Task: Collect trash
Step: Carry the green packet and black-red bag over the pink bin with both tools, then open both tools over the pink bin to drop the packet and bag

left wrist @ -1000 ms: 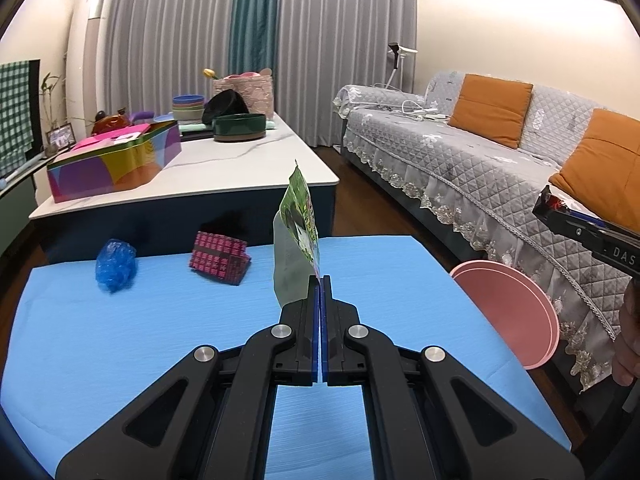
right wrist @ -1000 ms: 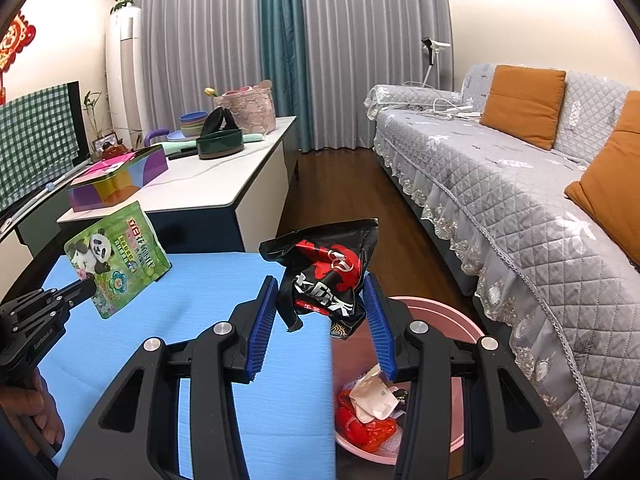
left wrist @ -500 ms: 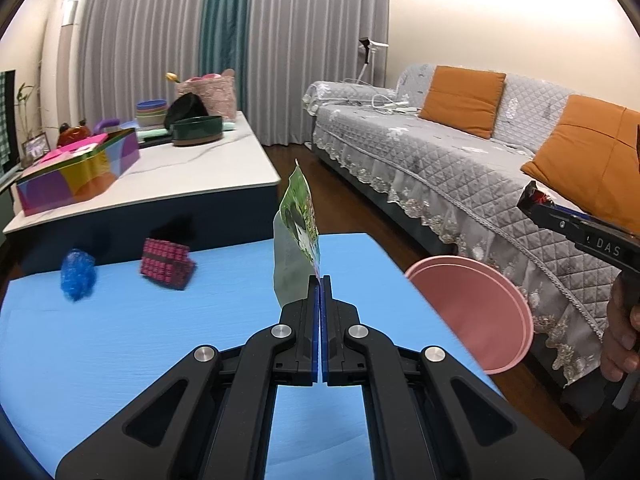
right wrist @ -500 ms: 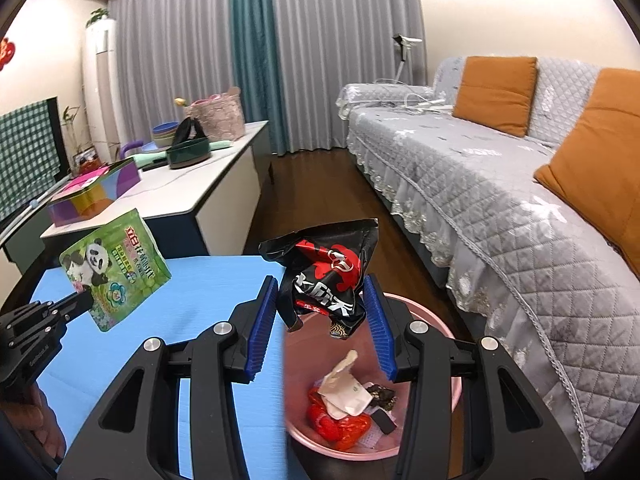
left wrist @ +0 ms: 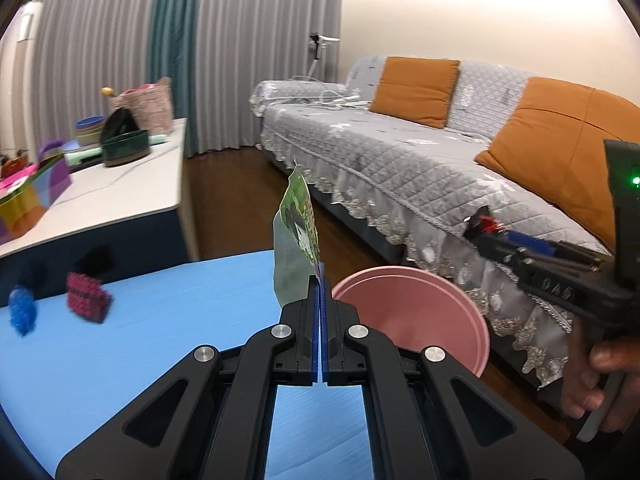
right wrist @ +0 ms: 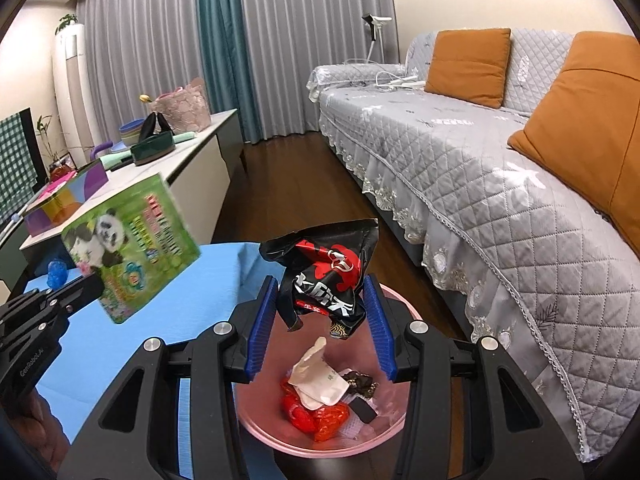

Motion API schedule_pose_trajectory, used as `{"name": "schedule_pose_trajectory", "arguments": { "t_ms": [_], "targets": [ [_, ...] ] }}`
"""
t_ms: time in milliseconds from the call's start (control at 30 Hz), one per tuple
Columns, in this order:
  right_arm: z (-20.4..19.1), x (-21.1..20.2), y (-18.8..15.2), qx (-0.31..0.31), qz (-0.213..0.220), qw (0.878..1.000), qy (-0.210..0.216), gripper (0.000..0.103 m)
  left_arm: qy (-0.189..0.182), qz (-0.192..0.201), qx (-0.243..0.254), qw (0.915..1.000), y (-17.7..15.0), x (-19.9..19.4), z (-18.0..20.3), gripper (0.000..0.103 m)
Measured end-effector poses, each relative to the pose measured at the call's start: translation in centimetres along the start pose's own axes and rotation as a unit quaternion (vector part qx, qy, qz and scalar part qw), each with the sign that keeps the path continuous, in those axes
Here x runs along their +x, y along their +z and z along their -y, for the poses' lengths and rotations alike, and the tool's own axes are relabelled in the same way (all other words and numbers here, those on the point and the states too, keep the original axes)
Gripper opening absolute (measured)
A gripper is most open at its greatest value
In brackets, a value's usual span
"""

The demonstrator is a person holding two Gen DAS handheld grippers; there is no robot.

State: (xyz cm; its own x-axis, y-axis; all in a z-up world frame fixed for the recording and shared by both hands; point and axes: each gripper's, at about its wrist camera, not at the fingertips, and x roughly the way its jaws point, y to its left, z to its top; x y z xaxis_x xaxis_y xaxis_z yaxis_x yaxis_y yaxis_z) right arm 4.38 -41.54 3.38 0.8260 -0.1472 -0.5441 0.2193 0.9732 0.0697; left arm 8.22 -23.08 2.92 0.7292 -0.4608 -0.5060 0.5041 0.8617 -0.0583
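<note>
Living room, blue-covered bench (right wrist: 120, 344) beside a grey sofa (right wrist: 500, 184). Pink bin (right wrist: 320, 446) sits on the floor at the bench edge, already holding scraps. Right claw (right wrist: 320, 312) pinches a black-red wrapper (right wrist: 324, 276) directly above the bin; step looks like drop-off, next move is spreading the jaws. Left claw (left wrist: 320, 296), clamped tight on a green panda pouch (left wrist: 300, 232), hovers near the bin rim. Blue wad (left wrist: 22, 312) and pink block (left wrist: 86, 302) lie on the bench, uncollected.

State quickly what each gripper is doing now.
Left gripper: shut on the panda packet.
Right gripper: shut on the black wrapper, above the pink bin.
</note>
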Motion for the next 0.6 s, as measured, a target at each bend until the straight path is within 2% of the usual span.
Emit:
{"name": "schedule_pose_trajectory", "arguments": {
  "t_ms": [500, 600],
  "targets": [
    [3.4, 1.6, -0.4, 0.030, -0.019, 0.999, -0.020, 0.045, -0.071, -0.045, 0.024, 0.9961, 0.1, 6.0, 4.4, 0.000],
    [3.8, 1.9, -0.4, 0.036, -0.028, 0.999, -0.027, 0.050, -0.089, -0.065, 0.027, 0.9935, -0.2, 6.8, 5.0, 0.001]
  ]
}}
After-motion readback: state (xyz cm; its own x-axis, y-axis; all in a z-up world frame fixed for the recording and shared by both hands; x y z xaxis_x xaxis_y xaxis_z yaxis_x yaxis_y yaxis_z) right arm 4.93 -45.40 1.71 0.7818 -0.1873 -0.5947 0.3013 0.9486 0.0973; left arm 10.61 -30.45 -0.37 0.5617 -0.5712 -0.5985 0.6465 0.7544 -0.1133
